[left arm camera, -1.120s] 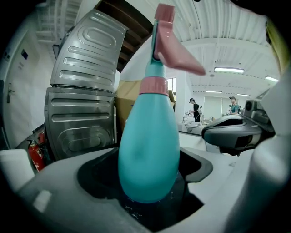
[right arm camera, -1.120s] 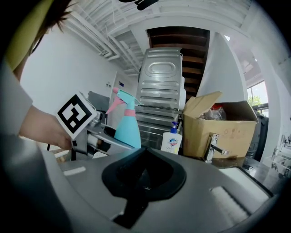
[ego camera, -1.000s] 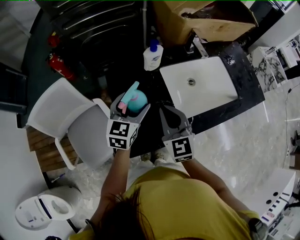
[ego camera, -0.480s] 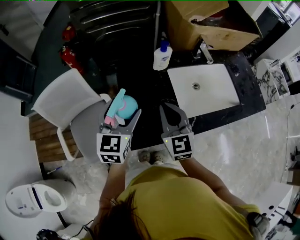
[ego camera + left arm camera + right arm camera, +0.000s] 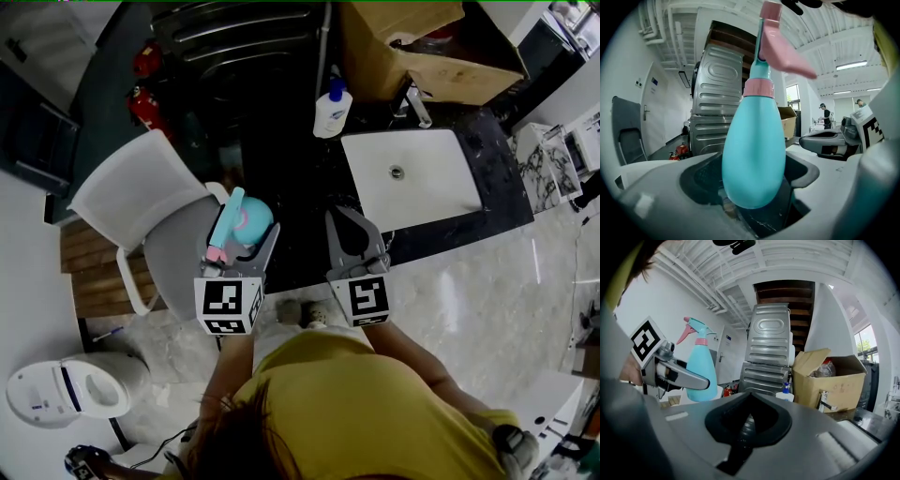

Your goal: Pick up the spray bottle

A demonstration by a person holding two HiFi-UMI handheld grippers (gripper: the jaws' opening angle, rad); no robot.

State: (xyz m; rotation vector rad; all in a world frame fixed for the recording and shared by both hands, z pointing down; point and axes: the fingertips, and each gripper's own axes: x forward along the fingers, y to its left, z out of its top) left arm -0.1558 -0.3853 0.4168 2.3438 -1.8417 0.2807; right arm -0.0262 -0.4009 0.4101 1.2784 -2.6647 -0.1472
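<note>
Now left gripper holds spray bottle clear of counter edge.

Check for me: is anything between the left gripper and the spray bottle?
Nothing visible is. The left gripper is closed on the spray bottle, which stands upright between its jaws. The right gripper is shut and empty, off to the side.

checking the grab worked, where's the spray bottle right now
The spray bottle is held upright between the jaws of the left gripper, at the left of the head view, above the white chair beside the dark counter.
</note>
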